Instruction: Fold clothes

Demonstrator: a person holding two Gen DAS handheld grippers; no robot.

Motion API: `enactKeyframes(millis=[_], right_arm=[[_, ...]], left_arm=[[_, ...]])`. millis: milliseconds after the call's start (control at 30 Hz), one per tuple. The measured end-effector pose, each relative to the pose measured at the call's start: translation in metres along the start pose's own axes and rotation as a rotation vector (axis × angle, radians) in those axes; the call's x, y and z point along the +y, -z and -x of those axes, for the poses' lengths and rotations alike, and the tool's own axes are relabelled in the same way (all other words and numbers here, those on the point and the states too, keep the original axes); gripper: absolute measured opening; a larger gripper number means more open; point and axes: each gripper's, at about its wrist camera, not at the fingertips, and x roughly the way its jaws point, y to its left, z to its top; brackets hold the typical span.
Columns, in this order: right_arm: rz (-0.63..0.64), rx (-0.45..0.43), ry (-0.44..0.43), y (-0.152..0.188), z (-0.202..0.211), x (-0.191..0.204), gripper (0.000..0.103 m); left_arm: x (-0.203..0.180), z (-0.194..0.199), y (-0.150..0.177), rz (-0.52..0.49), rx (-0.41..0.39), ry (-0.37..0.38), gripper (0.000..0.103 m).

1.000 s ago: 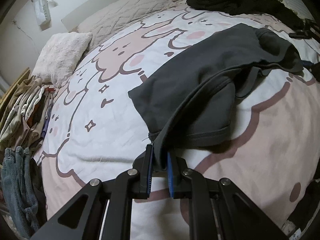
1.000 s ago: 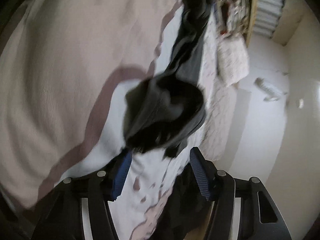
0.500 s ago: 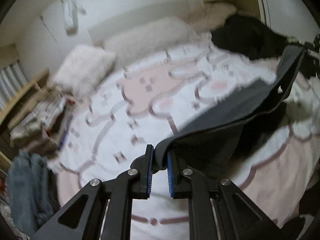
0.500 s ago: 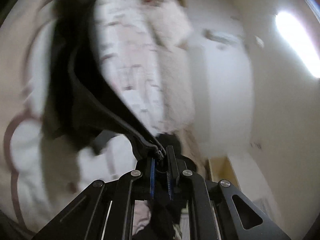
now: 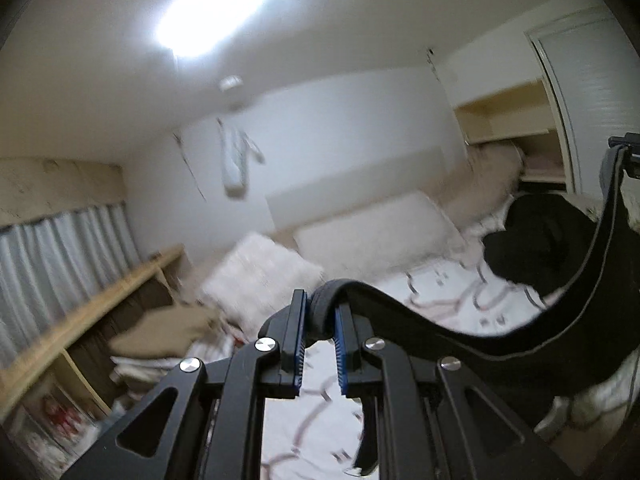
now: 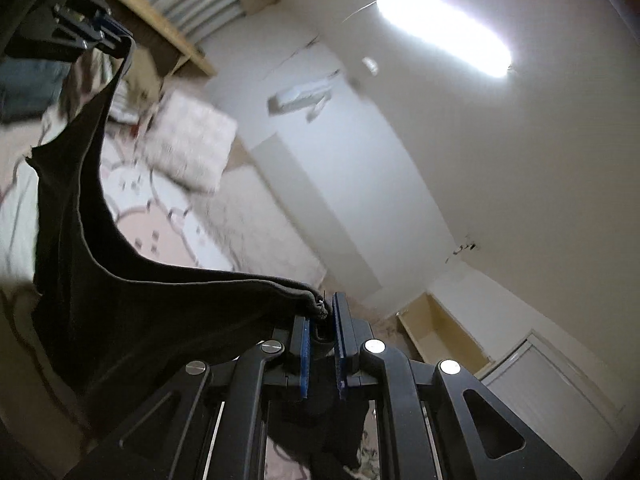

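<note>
**Dark garment slung between two grippers, above the bed**

The dark garment (image 5: pixel 472 336) hangs in the air as a sagging band. One end of its hemmed edge is pinched in the left gripper (image 5: pixel 320 344), the other in the right gripper (image 6: pixel 322 344). Both sets of jaws are clenched on cloth; neither is released. In the left wrist view the band runs from the near jaws away to the right and climbs to the right gripper (image 5: pixel 626 156) at the frame edge. In the right wrist view it runs left and up to the left gripper (image 6: pixel 102 34). The long axis therefore lies hand to hand, with each hand equally at one end. The bulk droops below this line over the patterned bedspread (image 5: pixel 448 292). A likely next move is lowering the held edge flat onto the bed, which depends on keeping that edge taut.
</note>
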Motion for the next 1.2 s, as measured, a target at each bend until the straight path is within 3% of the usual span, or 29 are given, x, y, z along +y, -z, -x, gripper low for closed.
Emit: enactKeyframes(millis=[133,233,367,433,567,733,967,1067,1200], right_arm=[[-0.001,0.01,-0.021,-0.032,-0.008,-0.016,0.01],[0.01,0.029,0.002,-0.056,-0.037,-0.023,0.01],[0.005,0.033,0.072,-0.088,-0.07,-0.041,0.01],[-0.015,0.01,0.062,-0.095,-0.064,-0.054,0.01],[-0.031,-0.039,0.018,-0.102,-0.044,-0.072,0.01],[-0.041,-0.069,-0.041,-0.089,-0.01,-0.071,0.01],[-0.05,-0.048,-0.132,-0.06,0.039,-0.074,0.01],[-0.05,-0.021,-0.191,-0.054,0.046,-0.074,0.01],[-0.072,0.057,-0.276,-0.046,0.014,-0.057,0.01]], left_arm=[[0.024,-0.013,-0.034,0.002,0.001,-0.056,0.013],[0.037,-0.036,-0.056,0.026,0.019,-0.094,0.013],[0.055,-0.041,-0.082,0.056,-0.032,-0.148,0.013],[0.064,-0.034,-0.092,0.063,-0.065,-0.151,0.013],[0.066,-0.004,-0.089,0.021,-0.111,-0.126,0.013],[0.062,0.04,-0.069,-0.003,-0.133,-0.064,0.013],[0.05,0.102,-0.056,-0.05,-0.105,0.02,0.013],[0.046,0.1,-0.055,-0.047,-0.048,0.061,0.013],[0.036,0.065,-0.043,-0.041,0.045,0.087,0.013]])
